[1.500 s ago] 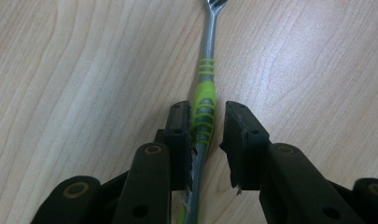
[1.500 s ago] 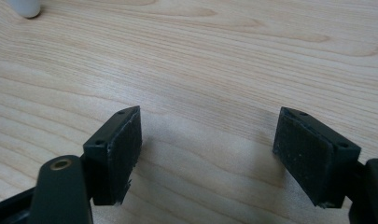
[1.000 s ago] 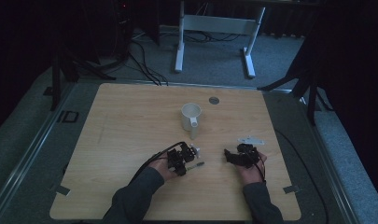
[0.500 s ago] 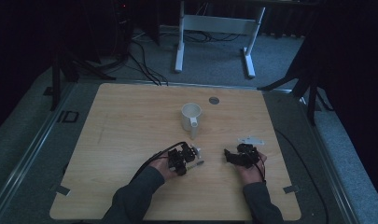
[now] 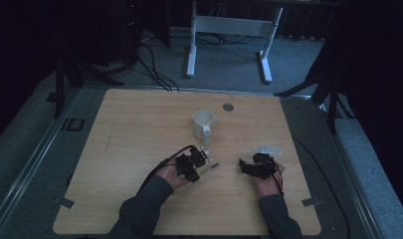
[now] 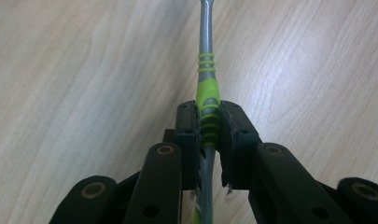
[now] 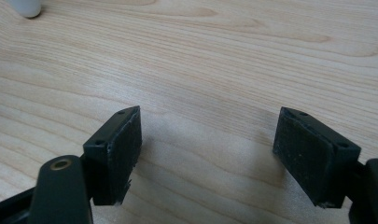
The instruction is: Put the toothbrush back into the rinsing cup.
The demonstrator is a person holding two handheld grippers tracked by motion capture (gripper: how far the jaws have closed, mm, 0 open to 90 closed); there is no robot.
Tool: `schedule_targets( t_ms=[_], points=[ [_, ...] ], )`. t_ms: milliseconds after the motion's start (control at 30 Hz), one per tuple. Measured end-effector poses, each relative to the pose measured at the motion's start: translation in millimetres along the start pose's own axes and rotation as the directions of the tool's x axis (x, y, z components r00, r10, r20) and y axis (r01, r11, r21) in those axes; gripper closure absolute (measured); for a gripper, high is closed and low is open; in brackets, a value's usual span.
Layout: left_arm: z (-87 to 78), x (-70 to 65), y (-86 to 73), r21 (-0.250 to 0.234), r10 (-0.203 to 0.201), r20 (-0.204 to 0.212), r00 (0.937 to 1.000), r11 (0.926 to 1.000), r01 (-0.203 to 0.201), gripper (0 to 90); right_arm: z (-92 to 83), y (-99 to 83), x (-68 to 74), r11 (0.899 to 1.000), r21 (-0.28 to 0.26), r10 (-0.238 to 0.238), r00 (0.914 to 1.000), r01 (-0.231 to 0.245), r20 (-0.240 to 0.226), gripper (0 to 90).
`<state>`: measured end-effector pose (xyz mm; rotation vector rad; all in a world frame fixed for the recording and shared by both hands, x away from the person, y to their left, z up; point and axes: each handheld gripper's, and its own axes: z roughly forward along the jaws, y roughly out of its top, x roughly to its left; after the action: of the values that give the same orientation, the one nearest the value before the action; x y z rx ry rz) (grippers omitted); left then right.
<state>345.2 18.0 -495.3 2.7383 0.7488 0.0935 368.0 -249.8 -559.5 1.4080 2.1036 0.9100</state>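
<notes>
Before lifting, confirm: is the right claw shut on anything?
No, the right claw stands wide open over bare light wooden table, with nothing between its pads.

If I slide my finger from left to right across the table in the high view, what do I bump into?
Left gripper clamped on the green-and-grey handled tool → white mug farther back → small grey disc near the far edge → right gripper, jaws open with nothing between them.
</notes>
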Motion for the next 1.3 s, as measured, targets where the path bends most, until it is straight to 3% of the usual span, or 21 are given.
schedule_targets(
  t_ms=[200, 467, 833, 1300],
  points=[
    [-7.5, 2.9, -0.7, -0.061, -0.024, -0.008, 0.9997, 0.9979, 0.024, 78.8, 0.0, 0.0, 0.0, 1.000, 0.000, 0.000, 1.0000, 0.000, 0.000, 23.2],
    [-15.8, 4.3, -0.9, -0.142, -0.048, -0.007, 0.9988, 0.9887, 0.047, 78.8, 0.0, 0.0, 0.0, 1.000, 0.000, 0.001, 1.0000, -0.001, 0.000, 23.2],
    [-24.8, 8.2, -3.2, -0.216, -0.079, -0.008, 0.9968, 0.9734, 0.076, 78.9, 0.1, 0.1, 0.1, 1.000, 0.000, 0.001, 1.0000, -0.001, -0.001, 23.2],
    [-33.4, 10.7, -1.8, -0.268, -0.106, -0.036, 0.9938, 0.9591, 0.092, 78.9, 0.1, 0.3, 0.4, 1.000, 0.001, 0.004, 1.0000, -0.004, -0.002, 23.2]
  ],
)
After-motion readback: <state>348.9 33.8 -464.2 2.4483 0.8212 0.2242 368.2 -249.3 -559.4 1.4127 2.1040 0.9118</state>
